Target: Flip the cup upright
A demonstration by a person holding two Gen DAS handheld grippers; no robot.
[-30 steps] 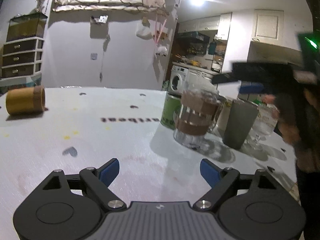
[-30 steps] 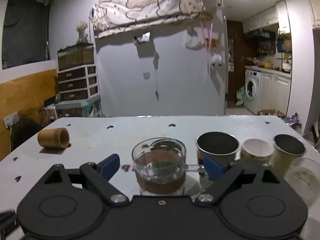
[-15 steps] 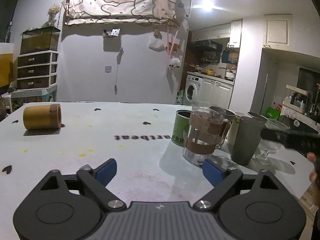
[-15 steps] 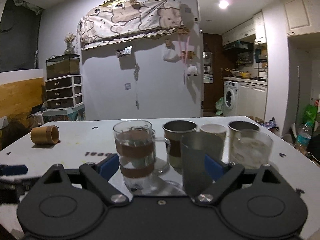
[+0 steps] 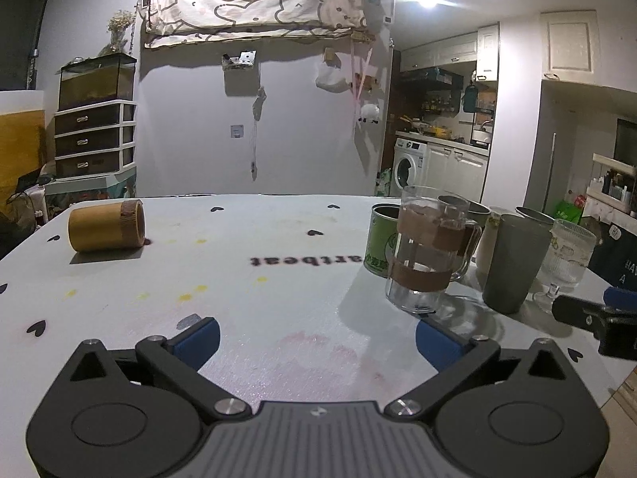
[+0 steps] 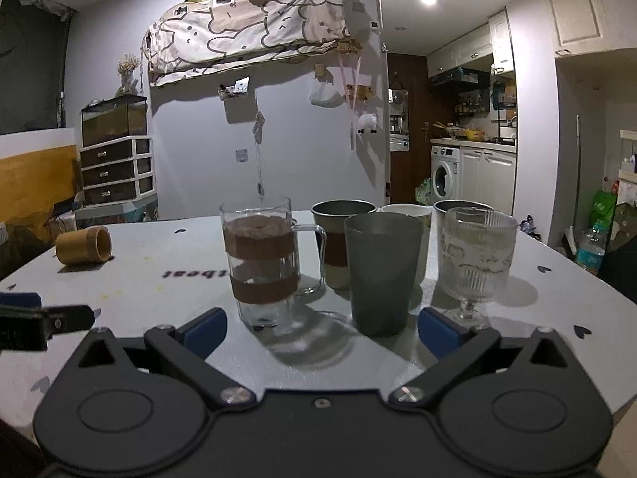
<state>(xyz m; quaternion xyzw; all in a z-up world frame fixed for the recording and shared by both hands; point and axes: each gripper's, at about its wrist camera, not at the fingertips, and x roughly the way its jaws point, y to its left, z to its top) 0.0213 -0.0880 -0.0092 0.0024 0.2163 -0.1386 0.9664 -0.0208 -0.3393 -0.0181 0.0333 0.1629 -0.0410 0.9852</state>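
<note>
- The left tongs (image 5: 316, 338) hang low over the white table (image 5: 278, 279) with their blue-tipped fingers spread wide apart and nothing between them.
- The right tongs (image 6: 322, 328) are likewise spread apart and empty, low above the table's near edge.
- Just ahead of the right tongs, between the lines of their two fingers, stand a clear glass mug (image 6: 262, 267) wrapped in two brown bands and a grey tumbler (image 6: 380, 275), both upright and close beside each other.
- Ahead and slightly right of the right tongs' right finger stands a ribbed stemmed glass (image 6: 475, 263), upright.
- Behind these three are more upright cups: a metal cup with a brown band (image 6: 338, 239), a white paper cup (image 6: 410, 215) and another metal cup (image 6: 458, 205).
- From the left tongs, this cluster sits ahead to the right, with a green can (image 5: 380, 245) at its left side.
- Far ahead and to the left of both tongs, well apart from the cluster, the bamboo cup (image 5: 106, 231) lies on its side on the table, its open mouth facing right.
</note>
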